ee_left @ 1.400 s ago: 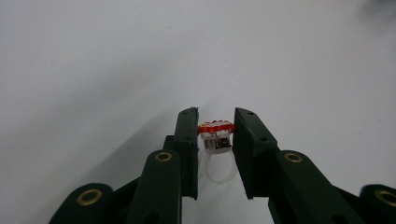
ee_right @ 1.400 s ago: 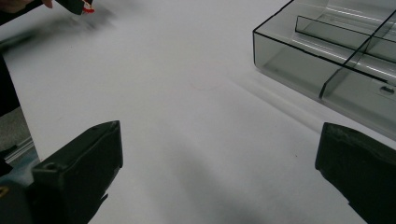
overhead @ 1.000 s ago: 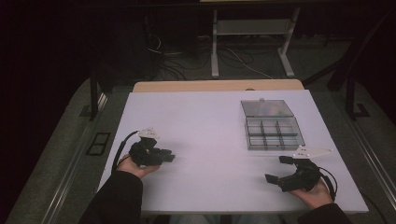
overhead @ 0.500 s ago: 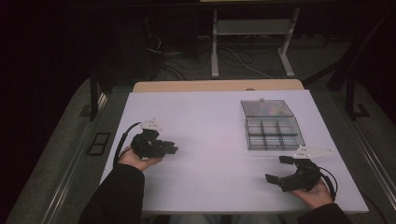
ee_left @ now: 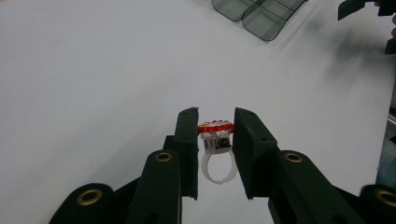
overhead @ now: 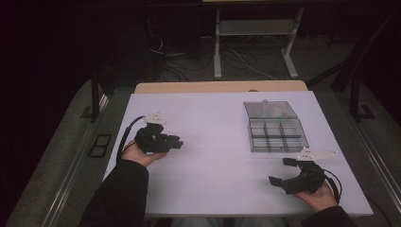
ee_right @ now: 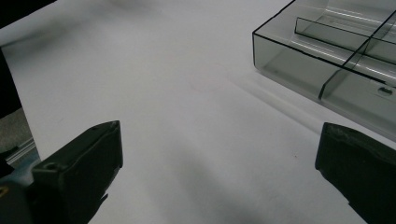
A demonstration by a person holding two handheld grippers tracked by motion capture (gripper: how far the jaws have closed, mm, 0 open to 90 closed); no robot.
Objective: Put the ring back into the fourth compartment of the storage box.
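A: Where do we stand?
B: Our left gripper (ee_left: 215,140) has its fingers clamped on the white ring with a red top (ee_left: 215,140), above the worktop (overhead: 213,123).
A: And the right gripper (overhead: 289,171)?
B: Fingers wide apart, empty, beside the compartment box (overhead: 278,133). We judge carrying the ring to a compartment comes next.

There are two grippers, the left gripper (overhead: 177,142) and the right gripper (overhead: 283,171), each with two black jaws. One tabletop (overhead: 213,123) carries one clear box (overhead: 275,126) with six compartments and an open lid. One ring (ee_left: 216,144) has a red top.
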